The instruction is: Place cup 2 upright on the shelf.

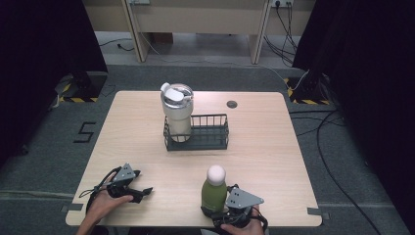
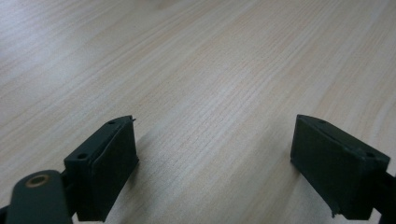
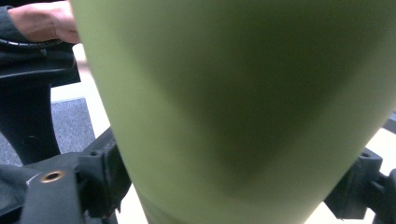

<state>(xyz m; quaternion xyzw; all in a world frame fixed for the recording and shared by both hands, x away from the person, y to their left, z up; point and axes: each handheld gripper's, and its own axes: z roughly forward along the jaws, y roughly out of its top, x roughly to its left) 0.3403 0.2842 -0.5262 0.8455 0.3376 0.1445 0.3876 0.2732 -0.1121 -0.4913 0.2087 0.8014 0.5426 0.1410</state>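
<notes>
I have the right claw [image 1: 215, 211] closed on the green bottle [image 1: 214, 195], low on its body, with a jaw pressed against either side as the right gripper view shows [image 3: 233, 93]. The bottle stands upright near the front edge of the surface [image 1: 274, 156], right of centre, its pale rounded cap [image 1: 216, 173] on top. The left claw [image 1: 142, 192] rests wide apart over bare wood at the front left, holding nothing; its two pads [image 2: 109, 168] stand well apart in the left gripper view.

I judge the bottle rigid, with a smooth matte skin that could slide between the pads if I squeeze too lightly. It looks tall for its base, so gripping this low leaves the weight above the claw and it may tip when lifted; if it holds liquid it will be heavier than it looks. A hold nearer mid-body would steady it better.

Farther back, a white tumbler [image 1: 176, 110] stands in the left end of a black wire basket [image 1: 215, 142], whose right part is free.
</notes>
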